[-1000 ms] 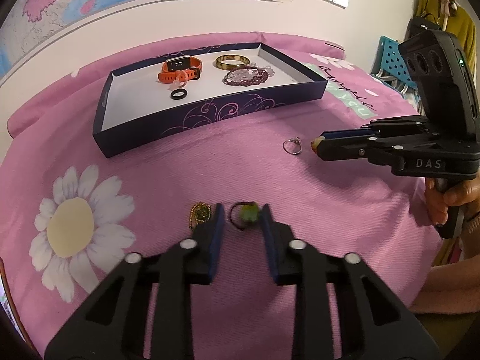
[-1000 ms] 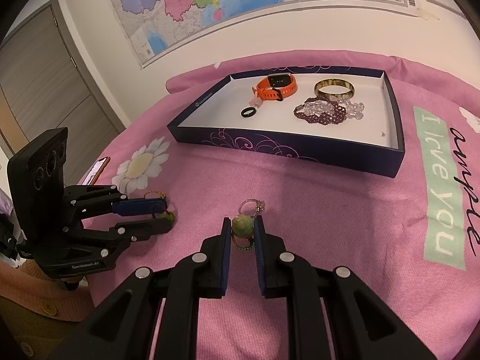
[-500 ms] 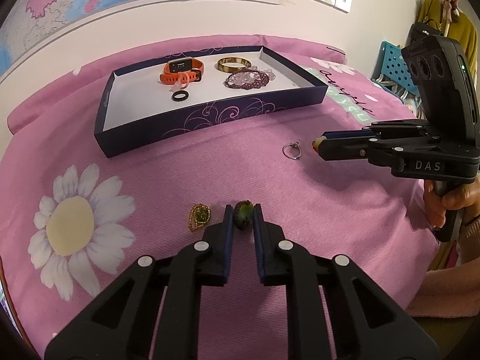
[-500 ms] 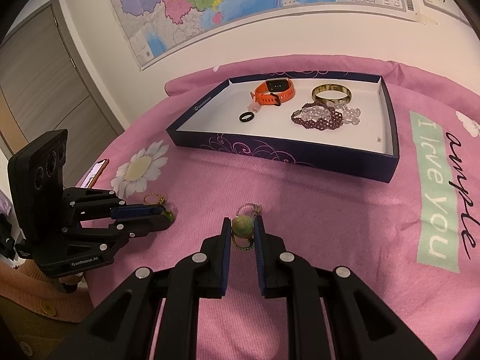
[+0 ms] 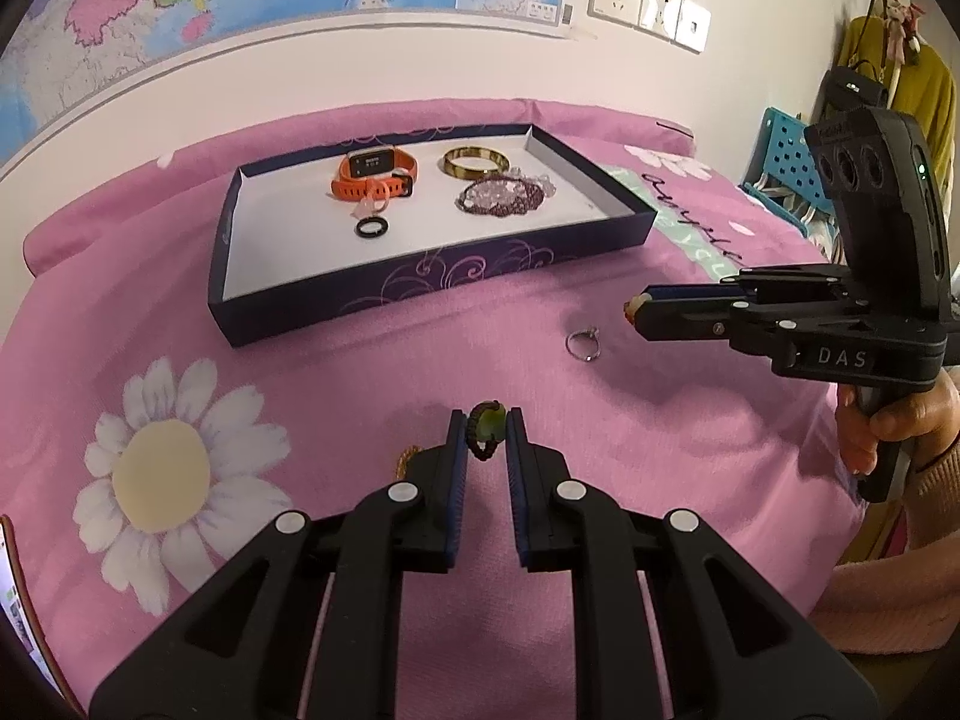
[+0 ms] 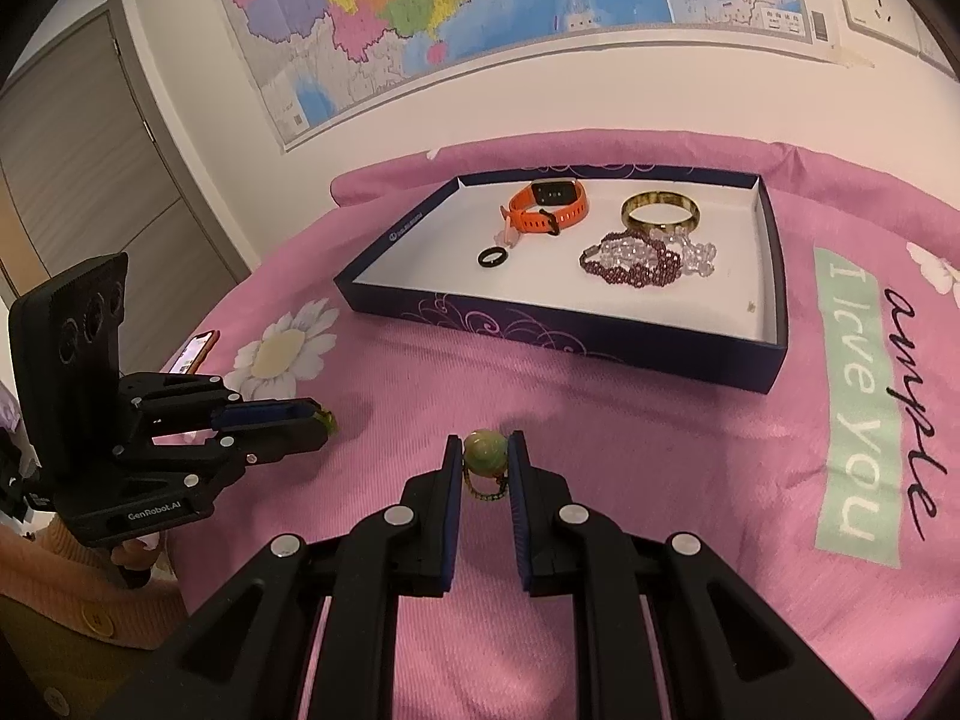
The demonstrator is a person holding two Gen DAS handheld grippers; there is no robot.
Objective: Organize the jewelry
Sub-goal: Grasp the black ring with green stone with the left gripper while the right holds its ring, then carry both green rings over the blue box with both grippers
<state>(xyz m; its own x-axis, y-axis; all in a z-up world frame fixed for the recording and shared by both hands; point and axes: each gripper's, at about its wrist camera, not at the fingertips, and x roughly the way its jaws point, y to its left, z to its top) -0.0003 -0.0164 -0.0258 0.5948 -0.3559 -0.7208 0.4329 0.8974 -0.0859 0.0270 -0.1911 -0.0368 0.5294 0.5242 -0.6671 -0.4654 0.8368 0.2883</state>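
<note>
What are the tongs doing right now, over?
Left tongs shut on a green ring. Right tongs shut on a green bead ring. Box ahead, nothing in the way. Silver ring loose on the blanket.

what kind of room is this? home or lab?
Most likely a home, probably a bedroom: a pink floral bedspread as the work surface, a big wall map above it, and clothes on a rack in the corner. The dark jewelry tray sits on the spread. Nothing suggests a lab.
</note>
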